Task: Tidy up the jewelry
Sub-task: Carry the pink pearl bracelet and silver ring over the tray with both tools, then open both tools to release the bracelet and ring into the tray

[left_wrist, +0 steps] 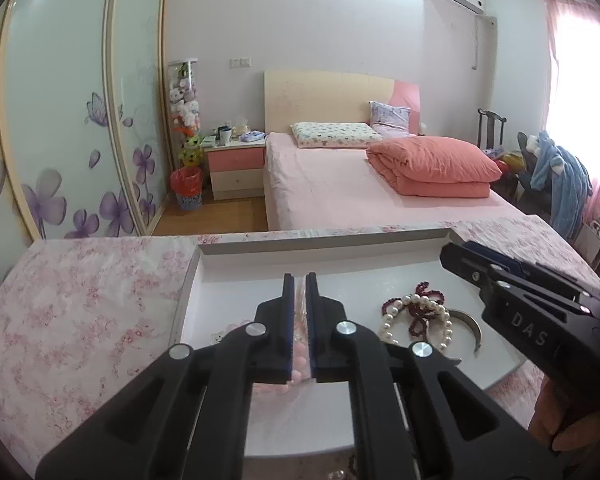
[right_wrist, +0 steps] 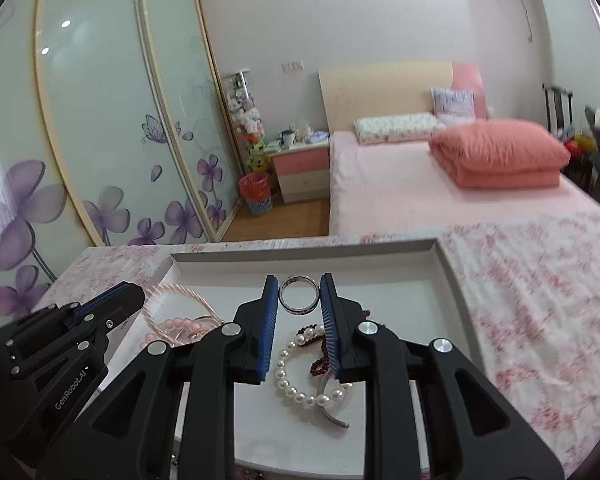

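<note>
Left wrist view: left gripper [left_wrist: 300, 280] at lower centre, jaws almost together on a clear pink strand — pink bead bracelet [left_wrist: 296, 376] showing beneath; pearl bracelet [left_wrist: 416, 320] at right centre over dark red beads [left_wrist: 420, 312], inside the white tray [left_wrist: 236, 260]
Right wrist view: right gripper [right_wrist: 299, 294] at centre, jaws narrowly apart — silver ring [right_wrist: 299, 294] between the tips, contact unclear; pearl bracelet below; left gripper at lower left
</note>
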`<state>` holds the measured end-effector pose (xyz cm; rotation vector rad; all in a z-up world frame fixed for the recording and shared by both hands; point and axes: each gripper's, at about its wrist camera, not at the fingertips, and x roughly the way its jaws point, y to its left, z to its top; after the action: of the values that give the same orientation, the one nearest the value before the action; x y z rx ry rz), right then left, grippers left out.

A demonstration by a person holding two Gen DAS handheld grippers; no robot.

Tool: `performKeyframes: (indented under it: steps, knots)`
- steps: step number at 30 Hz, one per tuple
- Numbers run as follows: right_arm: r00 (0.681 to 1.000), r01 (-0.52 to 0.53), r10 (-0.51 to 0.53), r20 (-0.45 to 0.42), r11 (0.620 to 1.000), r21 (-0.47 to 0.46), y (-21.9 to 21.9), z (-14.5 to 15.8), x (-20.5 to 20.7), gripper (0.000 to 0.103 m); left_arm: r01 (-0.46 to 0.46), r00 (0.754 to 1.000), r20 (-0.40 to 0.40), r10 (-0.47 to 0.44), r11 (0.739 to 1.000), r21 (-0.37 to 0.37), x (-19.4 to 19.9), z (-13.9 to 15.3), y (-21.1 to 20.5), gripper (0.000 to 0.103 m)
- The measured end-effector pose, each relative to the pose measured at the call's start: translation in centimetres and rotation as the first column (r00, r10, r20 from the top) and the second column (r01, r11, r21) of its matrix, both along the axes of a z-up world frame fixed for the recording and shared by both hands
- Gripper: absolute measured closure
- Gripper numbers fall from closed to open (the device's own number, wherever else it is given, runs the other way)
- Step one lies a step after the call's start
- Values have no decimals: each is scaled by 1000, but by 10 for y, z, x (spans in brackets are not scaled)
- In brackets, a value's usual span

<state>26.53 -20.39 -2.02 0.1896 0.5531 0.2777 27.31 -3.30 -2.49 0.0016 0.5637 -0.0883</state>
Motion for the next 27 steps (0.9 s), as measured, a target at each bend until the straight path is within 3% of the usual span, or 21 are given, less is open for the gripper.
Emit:
performKeyframes:
  steps: [2, 17, 23, 27]
  knots:
    - [1000, 10, -9, -2, 1000, 14, -4, -1, -1, 67, -7, 1000, -9, 6, 1000, -17, 3, -1, 5, 87]
    - [1000, 3, -3, -10, 1000, 1, -12, 3, -30, 67, -59, 998, 6, 59, 998, -35, -25, 11, 31, 74]
    - [991, -107, 104, -83, 994, -32, -5, -8, -55, 67, -52, 999, -8, 52, 998, -22, -51, 10, 40, 61]
    - [963, -230, 214, -166, 970, -80, 10, -27, -74, 68, -47, 998, -38, 46, 999, -22, -69, 4, 52, 56]
